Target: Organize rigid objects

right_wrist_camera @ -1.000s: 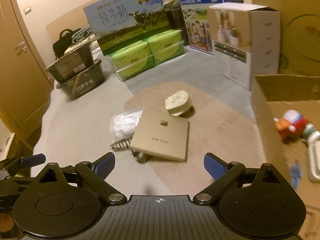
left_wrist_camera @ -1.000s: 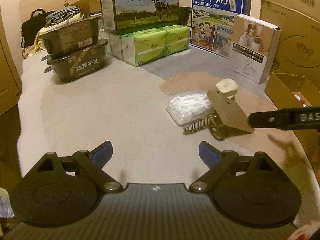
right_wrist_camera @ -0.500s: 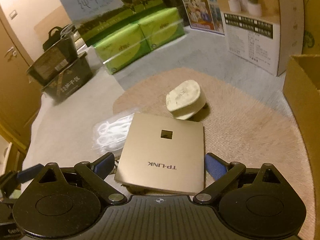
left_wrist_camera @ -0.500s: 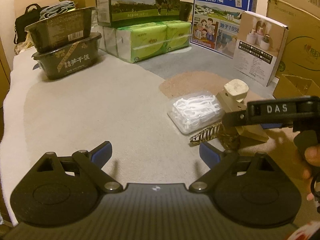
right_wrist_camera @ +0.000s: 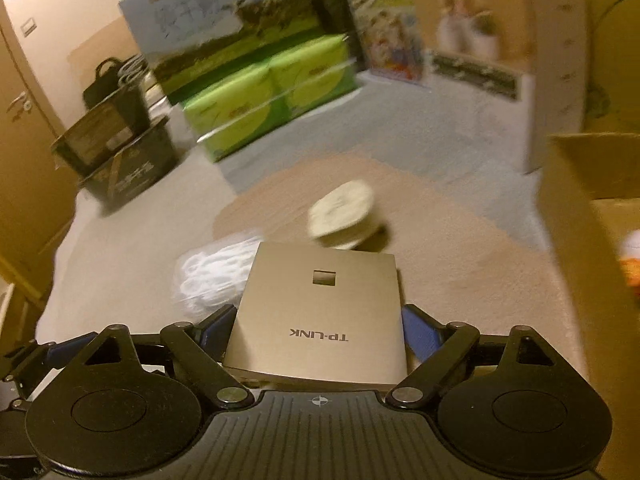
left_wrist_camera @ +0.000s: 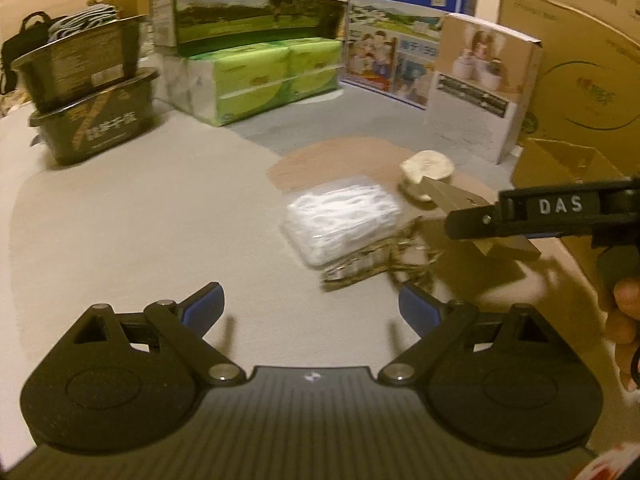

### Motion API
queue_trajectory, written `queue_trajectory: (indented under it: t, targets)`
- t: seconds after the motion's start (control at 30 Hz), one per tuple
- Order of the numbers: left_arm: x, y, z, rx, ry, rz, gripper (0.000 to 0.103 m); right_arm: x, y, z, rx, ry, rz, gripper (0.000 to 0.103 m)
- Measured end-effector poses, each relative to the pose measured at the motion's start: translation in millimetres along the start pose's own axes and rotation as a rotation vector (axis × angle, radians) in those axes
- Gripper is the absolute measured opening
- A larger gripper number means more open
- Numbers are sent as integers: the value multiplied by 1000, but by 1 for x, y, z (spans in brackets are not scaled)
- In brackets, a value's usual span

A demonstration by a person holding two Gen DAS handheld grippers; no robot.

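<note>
A flat gold TP-LINK box (right_wrist_camera: pixel 320 312) lies between the fingers of my right gripper (right_wrist_camera: pixel 318 324). Its jaws are closing and the blue pads meet the box's two side edges. In the left wrist view that gripper (left_wrist_camera: pixel 472 220) reaches in from the right over the tilted TP-LINK box (left_wrist_camera: pixel 508 246). A clear bag of white floss picks (left_wrist_camera: pixel 340 220) and a striped hair clip (left_wrist_camera: pixel 372 264) lie just left of the box. A cream round plug (right_wrist_camera: pixel 342 212) sits beyond it. My left gripper (left_wrist_camera: pixel 310 298) hovers open over the bare carpet, nothing between its fingers.
An open cardboard box (right_wrist_camera: pixel 580 208) stands at the right with a toy (right_wrist_camera: pixel 632 256) inside. At the back are stacked black tubs (left_wrist_camera: pixel 92 120), green tissue packs (left_wrist_camera: pixel 260 76), milk cartons (left_wrist_camera: pixel 400 20) and a white product box (left_wrist_camera: pixel 480 88). A hand (left_wrist_camera: pixel 624 320) holds the right gripper.
My right gripper came forward and down until the gold box lay between its fingers, then its jaws narrowed onto it. The left gripper drifted forward and lower, still open.
</note>
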State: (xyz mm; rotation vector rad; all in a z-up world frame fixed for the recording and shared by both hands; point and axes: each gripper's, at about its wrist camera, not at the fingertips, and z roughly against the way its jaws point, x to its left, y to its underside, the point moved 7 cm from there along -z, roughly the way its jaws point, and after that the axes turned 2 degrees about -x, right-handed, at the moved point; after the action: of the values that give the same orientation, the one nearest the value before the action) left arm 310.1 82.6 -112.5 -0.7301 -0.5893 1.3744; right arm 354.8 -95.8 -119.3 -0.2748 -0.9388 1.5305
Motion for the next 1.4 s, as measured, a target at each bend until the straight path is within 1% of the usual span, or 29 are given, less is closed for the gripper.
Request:
queue_trajectory:
  t: [0.13, 0.27, 0.37, 0.43, 0.5, 0.63, 0.67, 0.7, 0.73, 0.77, 0.9, 1.07, 1.23, 1.33, 1.4]
  targets:
    - [-20, -3, -8, -14, 25, 13, 93, -19, 6, 9, -1, 35, -5, 87]
    - [-35, -5, -19, -28, 58, -4, 92, -28, 12, 13, 8, 45, 11, 87]
    - [-42, -6, -28, -27, 79, -33, 87, -33, 12, 15, 6, 43, 8, 87]
    - [-42, -7, -33, -26, 70, -47, 85, -33, 12, 15, 5, 36, 6, 87]
    - [-39, -8, -37, -18, 58, -41, 78, -33, 11, 15, 2, 34, 10, 87]
    - [-37, -9, -41, -12, 68, -38, 77, -32, 11, 13, 1, 31, 11, 87]
    - [-38, -8, -40, -11, 68, -45, 76, -32, 11, 13, 2, 31, 13, 87]
    - [-38, -8, -39, -9, 70, -54, 72, -32, 12, 13, 3, 30, 15, 87]
    - [-39, -6, -38, -3, 72, -57, 71, -31, 12, 13, 4, 30, 16, 87]
    - [-40, -5, -35, -3, 80, -58, 60, -31, 12, 14, 4, 30, 18, 87]
    - [-45, 4, -19, 1, 72, -67, 52, -26, 17, 21, 4, 27, 35, 87]
    - [-51, 21, 9, 17, 76, -62, 48, -15, 29, 32, 10, 11, 65, 87]
    - [-58, 46, 40, 34, 93, -40, 48, -8, 47, 51, 13, 4, 95, 87]
    - [-60, 53, 48, 28, 116, -46, 48, -8, 61, 64, 19, 7, 104, 87]
    - [-61, 54, 48, 30, 134, -65, 50, -9, 70, 71, 22, 10, 108, 87]
